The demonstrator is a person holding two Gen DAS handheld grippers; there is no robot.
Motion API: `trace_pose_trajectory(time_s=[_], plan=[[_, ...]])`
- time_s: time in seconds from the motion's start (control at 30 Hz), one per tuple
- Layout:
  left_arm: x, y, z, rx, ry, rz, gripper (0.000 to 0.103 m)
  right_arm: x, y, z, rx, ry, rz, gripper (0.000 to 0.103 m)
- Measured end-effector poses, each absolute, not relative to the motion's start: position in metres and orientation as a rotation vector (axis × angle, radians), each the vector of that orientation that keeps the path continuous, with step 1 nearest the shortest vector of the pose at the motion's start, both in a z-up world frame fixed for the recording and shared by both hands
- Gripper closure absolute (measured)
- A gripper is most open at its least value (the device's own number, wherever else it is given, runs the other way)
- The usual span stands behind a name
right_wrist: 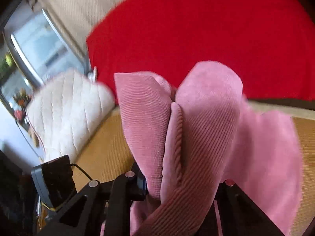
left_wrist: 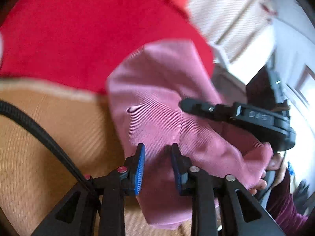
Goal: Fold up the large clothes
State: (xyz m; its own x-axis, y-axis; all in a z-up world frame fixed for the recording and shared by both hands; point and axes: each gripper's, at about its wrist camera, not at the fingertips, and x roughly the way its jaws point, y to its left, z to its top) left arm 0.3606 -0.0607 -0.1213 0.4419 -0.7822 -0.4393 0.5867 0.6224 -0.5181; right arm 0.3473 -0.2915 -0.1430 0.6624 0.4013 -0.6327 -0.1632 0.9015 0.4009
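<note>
Left wrist view: a black cable (left_wrist: pixel 39 133) enters at nine o'clock and runs to the gripper frame. The woven tan surface (left_wrist: pixel 49 137) fills the lower left; a red cloth (left_wrist: pixel 88 35) covers the upper left. The left gripper (left_wrist: pixel 158 169), at six o'clock, has its blue pads (left_wrist: pixel 140 169) set apart, with a fold of the pink corduroy garment (left_wrist: pixel 153 98) lying between them; whether they press on it cannot be told. At three o'clock the right gripper (left_wrist: pixel 236 116) reaches across the same garment, a hand (left_wrist: pixel 273 167) behind it.

Right wrist view: a white quilted cushion (right_wrist: pixel 69 108) sits at nine o'clock, and a dark device (right_wrist: pixel 53 181) at seven. The right gripper (right_wrist: pixel 177 192) is clenched on bunched garment (right_wrist: pixel 206 127), which rises from six o'clock to centre and hides the fingertips. Red cloth (right_wrist: pixel 196 29) lies at twelve.
</note>
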Motion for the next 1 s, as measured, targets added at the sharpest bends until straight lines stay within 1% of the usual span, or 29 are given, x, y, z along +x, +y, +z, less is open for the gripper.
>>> trace_pose_trajectory(time_s=[0.07,0.17,0.23,0.27,0.33,0.4,0.5,0.63,0.83,0.87,0.97,1.0], plan=[[0.354,-0.085,-0.117,-0.271,0.676,-0.902,0.069,0.333,-0.325,-0.132,0.343,0.724,0.292,0.084],[0.351,-0.129,-0.136,-0.163,0.719,-0.904,0.068,0.323,-0.382,-0.153,0.411,0.711,0.198,0.084],[0.346,-0.154,-0.153,-0.086,0.751,-0.891,0.068,0.327,-0.416,-0.192,0.483,0.769,0.135,0.084],[0.341,-0.161,-0.155,-0.046,0.727,-0.892,0.068,0.331,-0.433,-0.223,0.559,0.825,0.117,0.084],[0.330,-0.176,-0.156,0.078,0.682,-0.876,0.068,0.337,-0.445,-0.253,0.590,0.868,0.114,0.084],[0.328,-0.181,-0.149,0.082,0.687,-0.871,0.068,0.339,-0.445,-0.250,0.552,0.854,0.126,0.084],[0.335,-0.176,-0.155,0.042,0.715,-0.896,0.067,0.339,-0.449,-0.252,0.606,0.846,0.127,0.081],[0.364,-0.183,-0.158,0.108,0.733,-0.933,0.066,0.327,-0.486,-0.255,0.640,0.838,0.155,0.081],[0.354,-0.183,-0.169,0.196,0.703,-0.918,0.065,0.318,-0.545,-0.271,0.835,0.842,0.251,0.080],[0.353,-0.183,-0.170,0.209,0.700,-0.913,0.065,0.313,-0.553,-0.269,0.872,0.854,0.251,0.076],[0.354,-0.184,-0.173,0.224,0.703,-0.902,0.065,0.295,-0.558,-0.257,0.861,0.879,0.206,0.075],[0.356,-0.182,-0.174,0.220,0.707,-0.898,0.064,0.285,-0.557,-0.247,0.803,0.885,0.157,0.072]])
